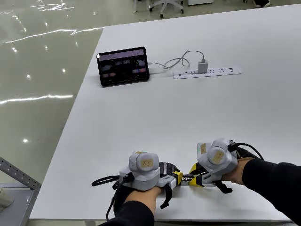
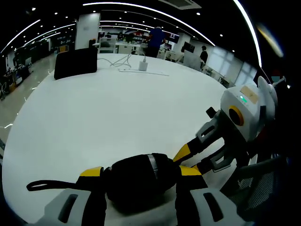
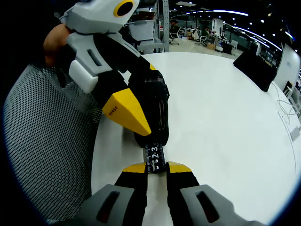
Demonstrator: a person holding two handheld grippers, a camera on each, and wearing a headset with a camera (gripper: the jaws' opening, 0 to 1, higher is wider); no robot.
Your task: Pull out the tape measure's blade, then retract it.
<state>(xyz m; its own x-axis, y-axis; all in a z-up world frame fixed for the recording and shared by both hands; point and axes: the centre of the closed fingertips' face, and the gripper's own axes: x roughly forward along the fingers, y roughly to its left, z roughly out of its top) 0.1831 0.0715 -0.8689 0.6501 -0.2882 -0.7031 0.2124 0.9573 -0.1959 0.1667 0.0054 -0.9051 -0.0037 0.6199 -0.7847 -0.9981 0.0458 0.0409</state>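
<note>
Tongs, 2 pairs, both mine and both loaded. My left tongs (image 2: 141, 173) are narrowed onto the black tape measure case (image 2: 136, 186), 1 yellow tip on each flank. The case sits on the white table (image 1: 188, 108), close to its near edge, with its wrist strap (image 2: 47, 184) trailing out to the side. My right tongs (image 3: 156, 167) are pinched thin on the blade (image 3: 155, 154) near its free end, and the printed 1, 2, 3 show just ahead of the tips.

Key relation: only a short run of blade is out, so the 2 pairs sit almost tip to tip. The blade's long axis runs straight from the case mouth toward my right tongs, along the near table edge. I judge the pull must follow that line, right away from left, case held fast.

Farther out, well apart: a tablet (image 1: 123, 66) and a power strip (image 1: 207, 72).
</note>
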